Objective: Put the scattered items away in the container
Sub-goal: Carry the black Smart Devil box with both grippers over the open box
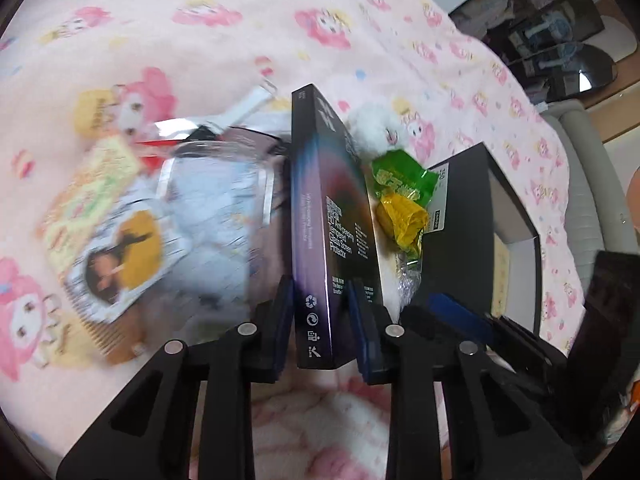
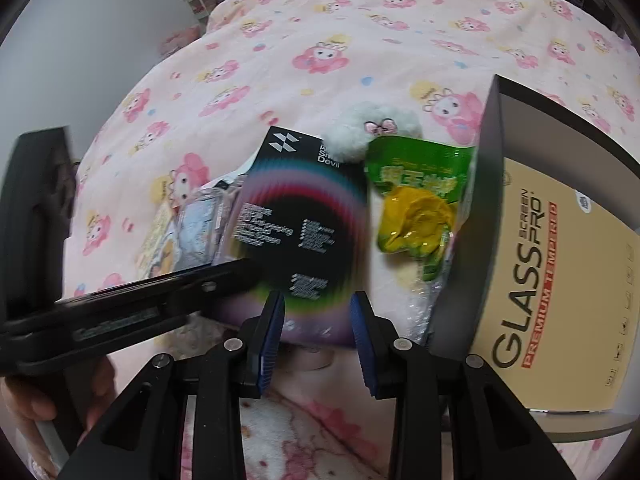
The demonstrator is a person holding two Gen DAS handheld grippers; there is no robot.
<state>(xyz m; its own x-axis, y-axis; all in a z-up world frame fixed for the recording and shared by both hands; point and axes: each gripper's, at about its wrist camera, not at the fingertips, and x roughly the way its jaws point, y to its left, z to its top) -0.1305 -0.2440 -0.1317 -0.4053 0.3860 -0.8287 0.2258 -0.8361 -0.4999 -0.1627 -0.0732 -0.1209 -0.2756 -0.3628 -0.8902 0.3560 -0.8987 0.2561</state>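
My left gripper is shut on a black screen-protector box and holds it on edge above the pink bedspread. The same box shows in the right wrist view, with the left gripper's arm reaching in from the left. My right gripper is open and empty just in front of that box. The container, a dark open box, lies to the right; in the right wrist view a beige glass-protector pack lies inside it. A green snack packet and a yellow wrapper lie between them.
A white fluffy toy sits behind the packets. A clear case, a picture card, a yellow-green pack and a comb lie scattered at the left. Bedroom furniture stands beyond the bed.
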